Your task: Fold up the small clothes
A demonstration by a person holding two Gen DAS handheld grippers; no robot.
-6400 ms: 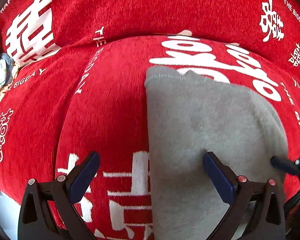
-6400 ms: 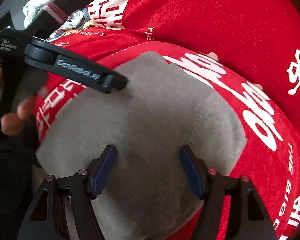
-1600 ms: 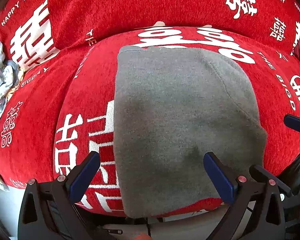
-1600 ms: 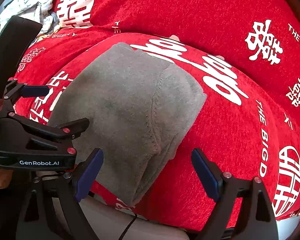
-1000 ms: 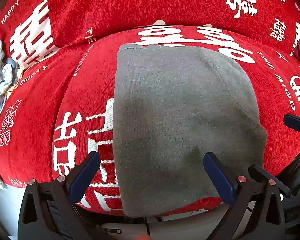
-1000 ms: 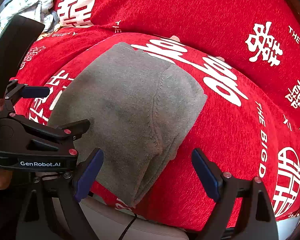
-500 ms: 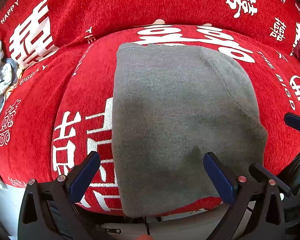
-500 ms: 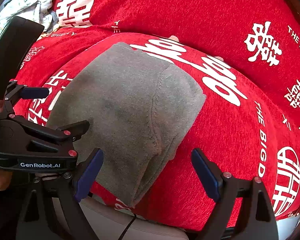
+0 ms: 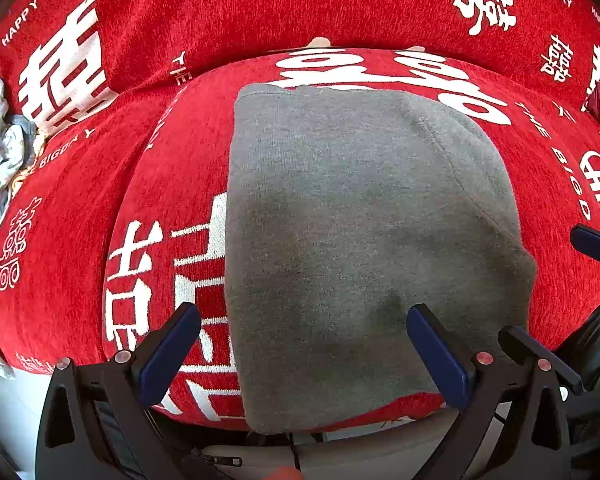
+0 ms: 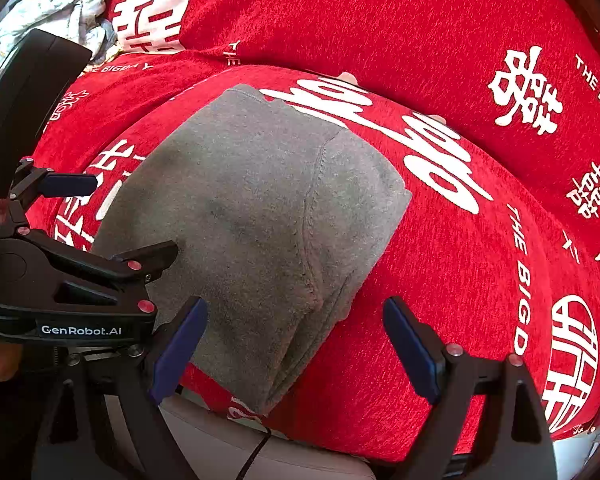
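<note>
Now the left gripper (image 9: 304, 354) hangs with its jaws wide and empty, and the right gripper (image 10: 294, 346) likewise. Between both pairs of jaws, just beyond the tips, lies the folded grey garment (image 9: 360, 240) on the red sofa cover (image 9: 172, 168). Farther off, past the left jaw, sits a pale crumpled cloth (image 10: 56, 4).

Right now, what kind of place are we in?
Probably a home living room: a sofa under a red cover printed with wedding lettering, a folded grey garment on its seat cushion, and a crumpled pile of light clothes at the far end.
</note>
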